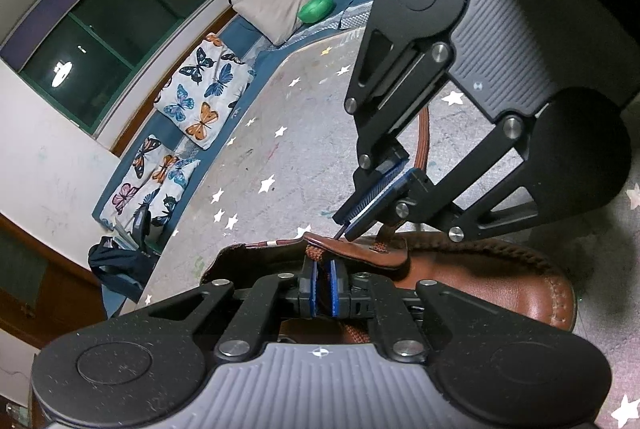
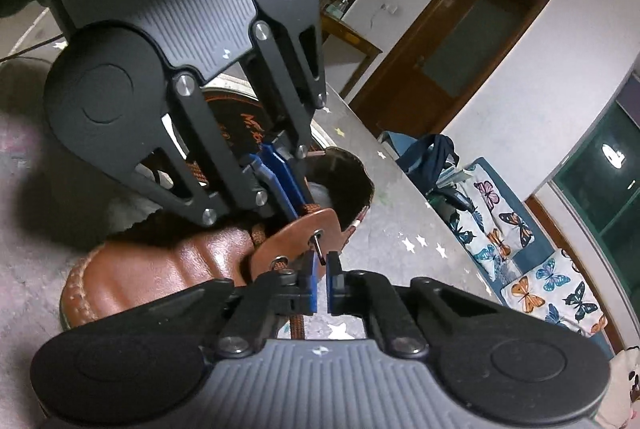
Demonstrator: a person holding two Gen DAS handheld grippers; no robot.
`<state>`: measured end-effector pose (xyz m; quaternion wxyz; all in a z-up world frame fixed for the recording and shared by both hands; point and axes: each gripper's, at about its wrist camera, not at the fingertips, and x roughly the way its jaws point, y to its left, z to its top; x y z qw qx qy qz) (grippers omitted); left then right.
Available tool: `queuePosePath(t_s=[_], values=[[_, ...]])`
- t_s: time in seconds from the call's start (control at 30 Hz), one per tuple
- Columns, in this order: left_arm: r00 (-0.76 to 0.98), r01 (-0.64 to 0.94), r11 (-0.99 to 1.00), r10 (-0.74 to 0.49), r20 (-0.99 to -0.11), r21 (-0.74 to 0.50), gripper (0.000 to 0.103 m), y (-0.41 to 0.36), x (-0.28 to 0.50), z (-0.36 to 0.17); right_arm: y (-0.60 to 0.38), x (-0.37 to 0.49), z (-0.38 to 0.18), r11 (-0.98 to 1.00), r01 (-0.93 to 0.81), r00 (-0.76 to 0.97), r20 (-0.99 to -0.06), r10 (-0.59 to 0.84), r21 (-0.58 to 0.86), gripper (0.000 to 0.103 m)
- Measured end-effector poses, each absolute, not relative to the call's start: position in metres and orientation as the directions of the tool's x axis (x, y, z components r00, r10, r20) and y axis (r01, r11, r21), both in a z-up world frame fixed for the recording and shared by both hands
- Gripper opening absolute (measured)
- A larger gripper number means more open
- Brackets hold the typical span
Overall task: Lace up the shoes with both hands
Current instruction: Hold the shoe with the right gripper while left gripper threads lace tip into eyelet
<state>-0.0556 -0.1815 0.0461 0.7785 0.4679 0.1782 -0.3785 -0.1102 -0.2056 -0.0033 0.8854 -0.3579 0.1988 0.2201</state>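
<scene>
On grey carpet, glossy brown shoe (image 1: 516, 293), seemingly half-laced.

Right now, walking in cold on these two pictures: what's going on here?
A person with a gripper in each hand is lacing a brown leather shoe that sits on a star-patterned carpet. The left gripper is shut on the brown lace by the shoe's eyelet flap. The right gripper is shut on the lace tip, which pokes through an eyelet in that flap.
</scene>
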Motion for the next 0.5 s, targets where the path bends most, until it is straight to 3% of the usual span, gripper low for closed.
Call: queuePosePath(t_s=[0.37, 0.5], values=[[0.649, 0.755, 0.274, -0.437, -0.623, 0.595, 0.009, -0.179, -0.062, 0.047, -0.231, -0.112, 0.003, 0.709, -0.449, 0.851, -0.501, 0.154, -0.544, 0.003], [0.650, 0.755, 0.275, -0.436, -0.622, 0.596, 0.009, -0.179, -0.064, 0.047, -0.229, -0.116, 0.005, 0.689, -0.447, 0.859, -0.488, 0.153, -0.570, 0.009]])
